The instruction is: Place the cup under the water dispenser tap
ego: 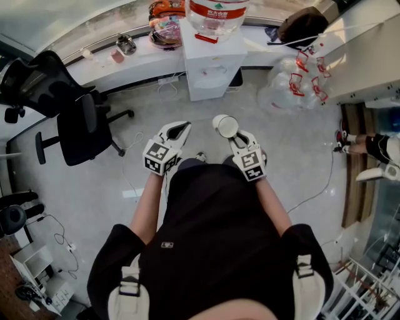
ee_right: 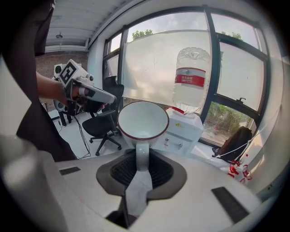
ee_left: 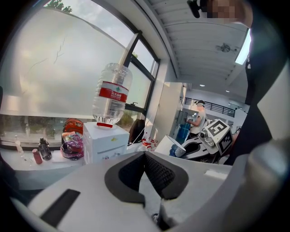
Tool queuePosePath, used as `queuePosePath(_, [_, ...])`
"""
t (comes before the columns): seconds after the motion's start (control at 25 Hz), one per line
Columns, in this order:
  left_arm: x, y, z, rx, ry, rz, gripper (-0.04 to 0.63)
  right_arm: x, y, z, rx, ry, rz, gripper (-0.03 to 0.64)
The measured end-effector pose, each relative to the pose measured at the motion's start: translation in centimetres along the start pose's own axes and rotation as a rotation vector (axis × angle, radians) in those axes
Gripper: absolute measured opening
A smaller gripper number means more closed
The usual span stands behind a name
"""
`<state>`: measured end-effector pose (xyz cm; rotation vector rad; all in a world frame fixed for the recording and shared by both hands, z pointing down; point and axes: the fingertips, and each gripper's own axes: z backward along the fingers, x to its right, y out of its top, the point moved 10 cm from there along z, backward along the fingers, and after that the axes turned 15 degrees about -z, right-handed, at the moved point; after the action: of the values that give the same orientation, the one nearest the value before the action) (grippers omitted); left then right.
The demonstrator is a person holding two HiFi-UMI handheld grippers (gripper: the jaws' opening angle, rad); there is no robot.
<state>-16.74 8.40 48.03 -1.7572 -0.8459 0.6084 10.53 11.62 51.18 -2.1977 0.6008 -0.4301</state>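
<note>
A white cup with a dark red rim is held by its handle in my right gripper, which is shut on it. In the right gripper view the cup tilts mouth-up toward the camera, its handle pinched between the pads of the right gripper. The white water dispenser with an upturned bottle stands ahead by the window ledge, some way beyond the cup. The dispenser is just right of the cup in that view. My left gripper is shut on nothing, its tips meeting.
A black office chair stands on the floor to the left. Clear plastic bags lie right of the dispenser. Snack packets and small jars sit on the ledge. Another person's legs show at the right edge.
</note>
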Motion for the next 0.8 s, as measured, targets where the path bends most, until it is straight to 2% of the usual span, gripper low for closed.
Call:
queuePosePath(0.48, [-1.4,-0.3,-0.7,-0.024,0.03,0.021,0.0,1.0,1.1,-2.1,-0.017,0.045,0.012,0.049])
queuePosePath(0.8, [-2.9,0.7,-3.0,-0.028,0.07,0.029,-0.002,3.8,2.5,-4.3,-0.033,0.08,0.022,0.049])
